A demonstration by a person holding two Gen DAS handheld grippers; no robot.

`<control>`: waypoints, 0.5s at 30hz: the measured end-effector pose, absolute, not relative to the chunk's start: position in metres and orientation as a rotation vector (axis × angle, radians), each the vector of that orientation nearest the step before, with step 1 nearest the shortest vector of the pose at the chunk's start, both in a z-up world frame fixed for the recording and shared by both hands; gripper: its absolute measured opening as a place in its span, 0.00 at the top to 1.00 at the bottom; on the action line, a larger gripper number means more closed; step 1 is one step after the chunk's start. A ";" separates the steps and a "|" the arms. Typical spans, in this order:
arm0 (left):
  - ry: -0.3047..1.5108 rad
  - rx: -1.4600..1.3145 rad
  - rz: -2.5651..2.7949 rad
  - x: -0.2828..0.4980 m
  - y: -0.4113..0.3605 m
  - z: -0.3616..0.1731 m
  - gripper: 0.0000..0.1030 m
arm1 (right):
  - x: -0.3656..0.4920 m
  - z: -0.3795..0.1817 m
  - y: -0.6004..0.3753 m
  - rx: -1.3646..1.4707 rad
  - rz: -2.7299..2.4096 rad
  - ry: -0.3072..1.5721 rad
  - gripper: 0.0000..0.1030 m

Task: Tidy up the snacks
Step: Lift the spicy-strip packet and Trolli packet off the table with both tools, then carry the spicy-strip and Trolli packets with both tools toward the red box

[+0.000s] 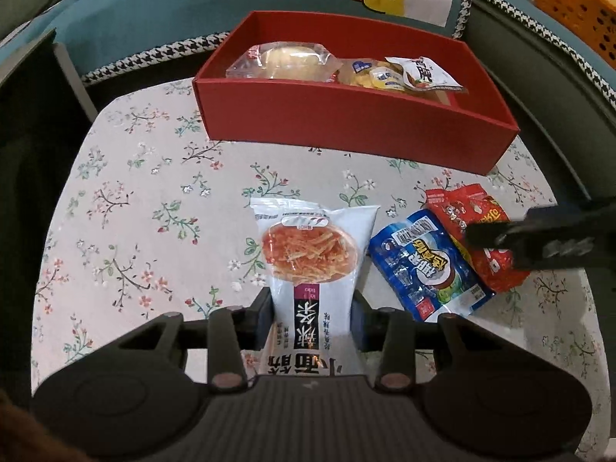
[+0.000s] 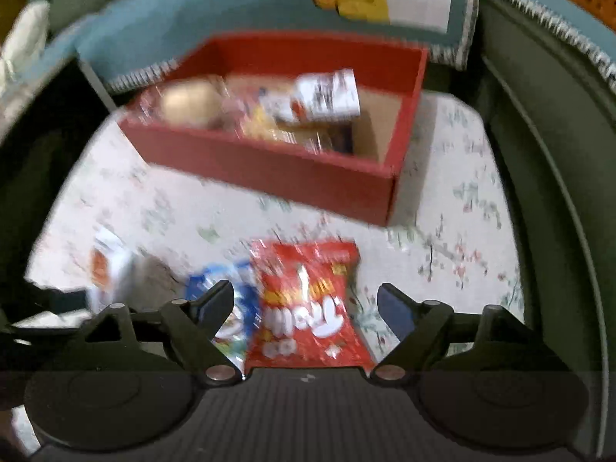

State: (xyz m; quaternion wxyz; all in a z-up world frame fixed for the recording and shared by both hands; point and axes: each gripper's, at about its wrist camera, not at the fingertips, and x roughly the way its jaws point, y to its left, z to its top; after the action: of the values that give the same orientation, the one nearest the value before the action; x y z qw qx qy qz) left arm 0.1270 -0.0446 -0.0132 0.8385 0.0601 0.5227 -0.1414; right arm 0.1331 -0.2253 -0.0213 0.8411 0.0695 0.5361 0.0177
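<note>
L tool (image 1: 312, 315) pinches white noodle-print pkt (image 1: 308, 254); R tool (image 2: 306, 308) spread over red pkt (image 2: 308, 308).

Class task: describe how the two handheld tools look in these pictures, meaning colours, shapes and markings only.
Both look alike. The left tool and the right tool each have a matte black ribbed body flanked by two round black discs. Angular black linkage arms carry copper-coloured pivot pins. The fingers end in blue pads. No cables, sleeves or printed markings show.

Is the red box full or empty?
Partly full. The red box holds three wrapped snacks at one end; bare floor shows at the other.
</note>
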 end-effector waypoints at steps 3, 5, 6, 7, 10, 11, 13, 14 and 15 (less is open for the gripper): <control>1.112 0.126 -0.309 0.128 -0.046 -0.015 0.32 | 0.137 -0.029 -0.220 0.121 0.039 1.142 0.16; 1.119 0.134 -0.315 0.129 -0.047 -0.017 0.32 | 0.141 -0.033 -0.218 0.114 0.040 1.152 0.16; 1.127 0.132 -0.315 0.130 -0.048 -0.020 0.31 | 0.143 -0.035 -0.218 0.113 0.038 1.152 0.16; 1.135 0.130 -0.314 0.131 -0.047 -0.023 0.31 | 0.146 -0.038 -0.219 0.109 0.028 1.156 0.16; 1.170 0.105 -0.315 0.135 -0.046 -0.032 0.28 | 0.151 -0.044 -0.223 0.131 0.003 1.154 0.14; 1.177 0.094 -0.312 0.136 -0.045 -0.034 0.23 | 0.152 -0.044 -0.221 0.131 -0.005 1.151 0.16; 1.192 0.081 -0.310 0.140 -0.044 -0.038 0.19 | 0.151 -0.043 -0.217 0.119 -0.002 1.146 0.23; 1.187 0.076 -0.311 0.141 -0.044 -0.039 0.12 | 0.150 -0.042 -0.214 0.108 -0.004 1.141 0.32; 1.188 0.077 -0.311 0.142 -0.045 -0.040 0.10 | 0.149 -0.041 -0.213 0.097 -0.007 1.143 0.36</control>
State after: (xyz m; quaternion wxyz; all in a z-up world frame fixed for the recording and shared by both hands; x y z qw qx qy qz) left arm 0.1417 -0.0449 -0.0397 0.8167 0.0360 0.5572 -0.1458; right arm 0.1494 -0.2125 -0.0407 0.8400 0.0460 0.5406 -0.0034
